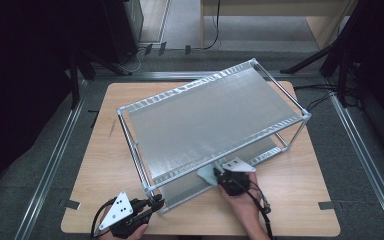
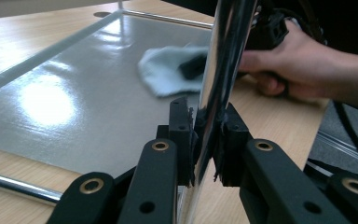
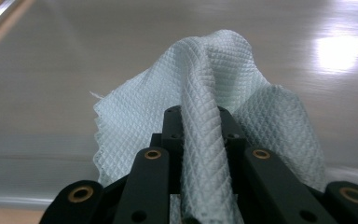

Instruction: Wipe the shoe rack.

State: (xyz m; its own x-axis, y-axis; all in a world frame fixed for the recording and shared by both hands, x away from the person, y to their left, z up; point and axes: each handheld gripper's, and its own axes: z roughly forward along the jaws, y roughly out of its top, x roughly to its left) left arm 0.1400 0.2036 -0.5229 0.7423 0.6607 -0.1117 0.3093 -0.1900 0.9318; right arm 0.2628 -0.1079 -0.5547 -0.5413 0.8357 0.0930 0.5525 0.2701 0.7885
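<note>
High view shows my left gripper (image 1: 156, 202) at about 7 o'clock on the wooden table (image 1: 105, 165), clamped on the near corner post (image 1: 152, 192) of a two-tier metal rack (image 1: 210, 117). My left gripper view confirms it: both jaws press against the shiny upright post (image 2: 216, 93) from either side, with the tube pinched between them.

My right gripper (image 1: 219, 176) sits at about 6 o'clock, just under the front edge of the upper shelf, reaching onto the lower shelf (image 1: 185, 192). It pinches a pale blue-green cloth (image 1: 207, 173). From the right gripper view, the waffle-textured cloth (image 3: 214, 116) is bunched between my closed jaws, its folds draping over them, and the rest lies spread on the grey lower shelf (image 3: 74, 70) toward 12 o'clock.

From the left gripper view, the cloth (image 2: 168, 70) rests on the shelf surface (image 2: 74, 102) at 1 o'clock, with my right hand (image 2: 289, 60) just behind it.
</note>
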